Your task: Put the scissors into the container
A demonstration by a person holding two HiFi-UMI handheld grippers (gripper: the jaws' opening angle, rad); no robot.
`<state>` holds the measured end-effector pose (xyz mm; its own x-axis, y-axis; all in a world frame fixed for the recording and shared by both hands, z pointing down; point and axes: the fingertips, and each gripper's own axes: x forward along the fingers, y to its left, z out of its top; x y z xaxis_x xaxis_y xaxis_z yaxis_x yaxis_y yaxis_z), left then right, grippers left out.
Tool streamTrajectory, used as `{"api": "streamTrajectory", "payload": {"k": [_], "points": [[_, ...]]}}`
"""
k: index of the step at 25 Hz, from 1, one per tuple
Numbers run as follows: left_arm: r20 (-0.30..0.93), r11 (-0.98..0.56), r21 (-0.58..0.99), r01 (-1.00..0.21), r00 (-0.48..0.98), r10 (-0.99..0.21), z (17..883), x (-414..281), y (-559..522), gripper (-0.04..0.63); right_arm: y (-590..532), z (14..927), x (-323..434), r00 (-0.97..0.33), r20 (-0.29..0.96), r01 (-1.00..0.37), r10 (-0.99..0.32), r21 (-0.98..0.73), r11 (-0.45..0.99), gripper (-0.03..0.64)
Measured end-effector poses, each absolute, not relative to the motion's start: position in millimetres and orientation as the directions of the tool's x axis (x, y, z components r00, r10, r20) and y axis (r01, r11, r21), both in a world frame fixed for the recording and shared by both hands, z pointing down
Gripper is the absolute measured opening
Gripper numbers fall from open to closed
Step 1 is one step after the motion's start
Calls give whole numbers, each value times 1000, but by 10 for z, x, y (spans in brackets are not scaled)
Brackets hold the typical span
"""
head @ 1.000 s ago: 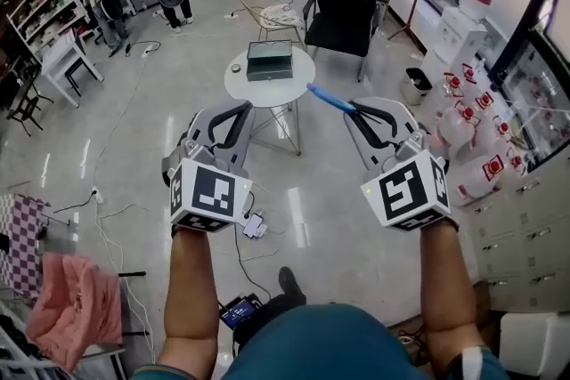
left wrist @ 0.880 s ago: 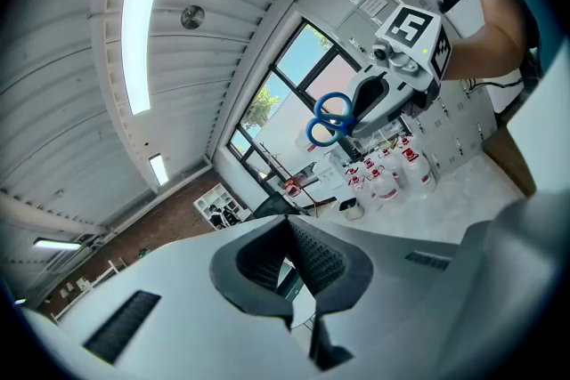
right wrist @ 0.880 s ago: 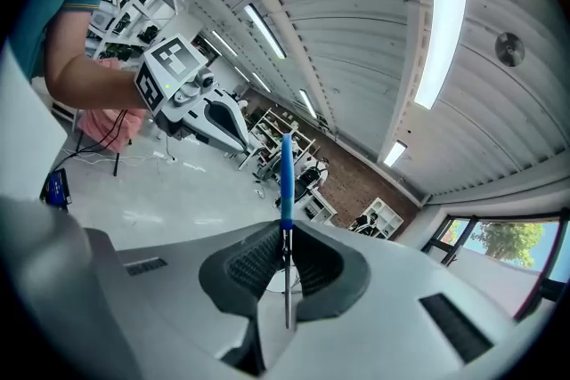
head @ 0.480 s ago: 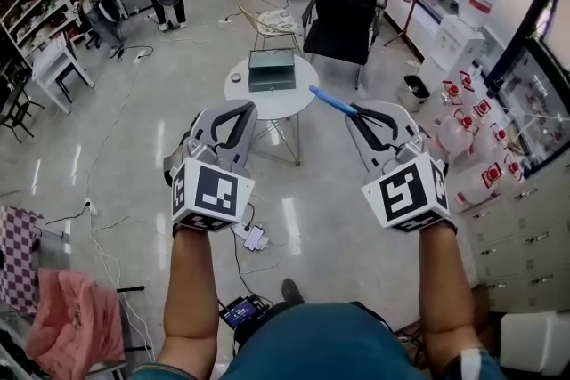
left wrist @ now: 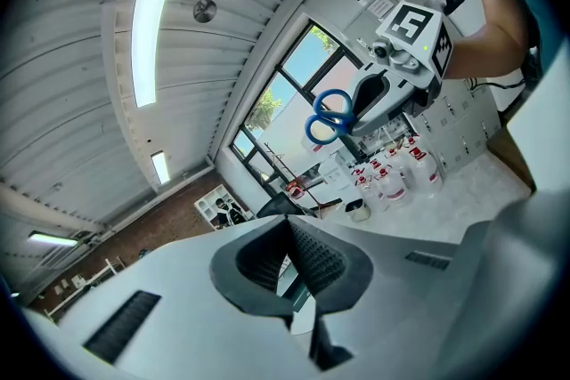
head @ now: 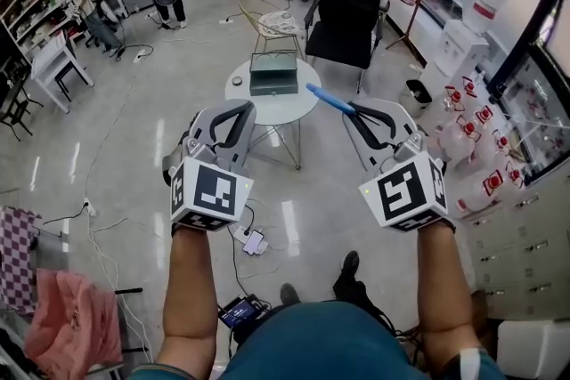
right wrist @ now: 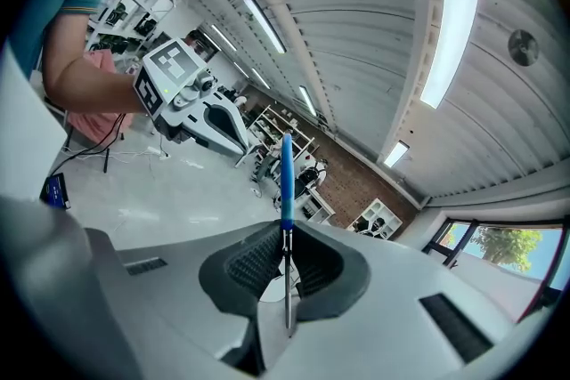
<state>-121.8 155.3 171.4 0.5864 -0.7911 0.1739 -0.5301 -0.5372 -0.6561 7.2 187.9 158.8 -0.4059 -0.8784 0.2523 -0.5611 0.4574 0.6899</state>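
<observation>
Scissors (head: 328, 99) are held in the air by the right gripper (head: 357, 110). Their blue handle sticks out past the fingertips, towards the round white counter (head: 267, 109) further ahead on the floor. In the right gripper view the fingers (right wrist: 254, 267) pinch the metal blades edge-on, and the blue handle rises straight up out of the grip.

The left gripper (head: 235, 113) is raised beside the right one at about the same height, and the two are well apart. In the left gripper view its fingers (left wrist: 263, 258) are pressed together with nothing between them. That view also shows the right gripper off to the side, with the two blue handle loops of the scissors in front of it.

The container (head: 272, 72), a grey-green box, stands on the round counter, with a small round object just to its left. The scissors are not in it; in the head view they appear to its right. A black chair (head: 347, 4) stands behind the counter.
</observation>
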Motion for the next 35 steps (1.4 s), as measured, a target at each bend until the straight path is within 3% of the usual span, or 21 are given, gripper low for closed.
{"api": "streamTrajectory", "payload": {"k": [15, 35], "points": [[208, -457, -659, -598, 440, -874, 1805, -412, 553, 18, 599, 1664, 905, -557, 249, -500, -793, 662, 559, 51], [248, -389, -685, -616, 305, -920, 1901, 692, -227, 18, -420, 1765, 2075, -660, 225, -478, -717, 611, 631, 51]]}}
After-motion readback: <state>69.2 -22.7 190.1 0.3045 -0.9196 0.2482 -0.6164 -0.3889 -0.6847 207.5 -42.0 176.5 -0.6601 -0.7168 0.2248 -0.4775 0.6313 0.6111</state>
